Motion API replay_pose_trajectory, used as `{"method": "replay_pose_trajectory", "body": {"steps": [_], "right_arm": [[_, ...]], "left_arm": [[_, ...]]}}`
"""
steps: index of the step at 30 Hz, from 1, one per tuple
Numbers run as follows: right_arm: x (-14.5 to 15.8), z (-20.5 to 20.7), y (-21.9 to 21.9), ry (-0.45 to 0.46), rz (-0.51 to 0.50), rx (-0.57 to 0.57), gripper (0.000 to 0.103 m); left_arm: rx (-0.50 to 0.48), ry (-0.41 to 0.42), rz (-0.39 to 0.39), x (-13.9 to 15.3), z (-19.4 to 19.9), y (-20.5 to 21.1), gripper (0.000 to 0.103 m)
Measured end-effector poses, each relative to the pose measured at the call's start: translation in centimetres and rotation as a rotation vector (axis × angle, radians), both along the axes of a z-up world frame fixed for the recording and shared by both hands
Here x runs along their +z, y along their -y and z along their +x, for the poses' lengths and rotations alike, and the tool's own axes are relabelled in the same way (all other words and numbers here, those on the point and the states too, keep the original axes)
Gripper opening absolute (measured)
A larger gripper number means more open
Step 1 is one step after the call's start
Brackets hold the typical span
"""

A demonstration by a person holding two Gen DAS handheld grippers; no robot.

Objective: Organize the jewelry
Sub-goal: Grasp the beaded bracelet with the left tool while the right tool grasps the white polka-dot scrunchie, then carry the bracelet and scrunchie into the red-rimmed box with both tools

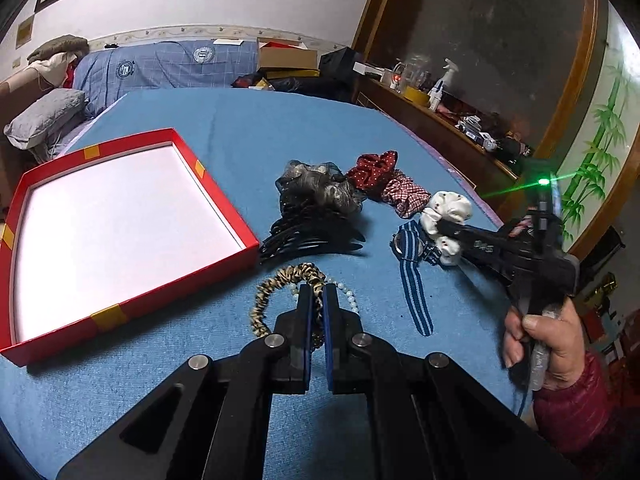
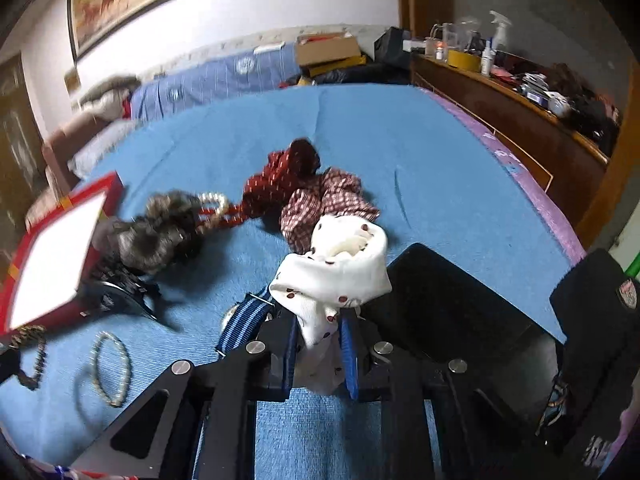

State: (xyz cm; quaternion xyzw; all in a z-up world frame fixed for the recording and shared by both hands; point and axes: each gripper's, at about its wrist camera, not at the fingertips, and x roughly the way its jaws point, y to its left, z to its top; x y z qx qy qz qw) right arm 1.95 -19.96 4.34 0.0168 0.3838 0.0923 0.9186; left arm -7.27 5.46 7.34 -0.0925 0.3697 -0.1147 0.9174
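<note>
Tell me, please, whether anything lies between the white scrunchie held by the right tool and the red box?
Yes. Between the white scrunchie and the red box lie the grey furry scrunchie and the black hair clips, near the box's right wall.

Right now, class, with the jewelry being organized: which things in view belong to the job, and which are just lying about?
Belong to the job:
red box
leopard scrunchie, in left gripper
white scrunchie, in right gripper
pearl bracelet
black hair claw
striped strap

Just lying about:
spray bottle
cardboard box
grey pillow
</note>
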Motion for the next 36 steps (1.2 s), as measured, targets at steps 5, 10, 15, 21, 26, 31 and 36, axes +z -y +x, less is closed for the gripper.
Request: {"method": "replay_pose_trajectory", "body": {"steps": [5,10,15,21,26,31,36], "right_arm": [[1.9,-1.9,0.3,0.069,0.068,0.040,0.018],[3.8,-3.6,-0.2,0.114,0.168,0.130,0.018],[4.4,-4.7,-1.5,0.125,0.194,0.190,0.018],[4.6,-5.4,-2.7,0.114,0.201,0.242,0.018],[4.7,-5.7,-4.2,0.108,0.185,0.284,0.018],[4.6,-5.7,-5.8,0.085,0.190,0.331,0.018],[5.1,-5.7,-8.1,0.086,0.178,0.383,0.018]], "left_arm": [[0.010,0.000,-0.008,0.1,0.0,-0.4,0.004],[0.013,0.014,-0.007,0.6,-0.4,-0.4,0.004],[0.016,0.026,-0.007,1.0,-0.8,-0.5,0.004],[0.032,0.039,-0.008,1.5,-1.2,-0.9,0.004],[0.064,0.052,0.009,1.7,-1.4,-1.5,0.004],[0.110,0.064,0.027,1.9,-1.4,-2.5,0.004],[0.168,0.087,0.069,2.4,-1.4,-3.9,0.004]]}}
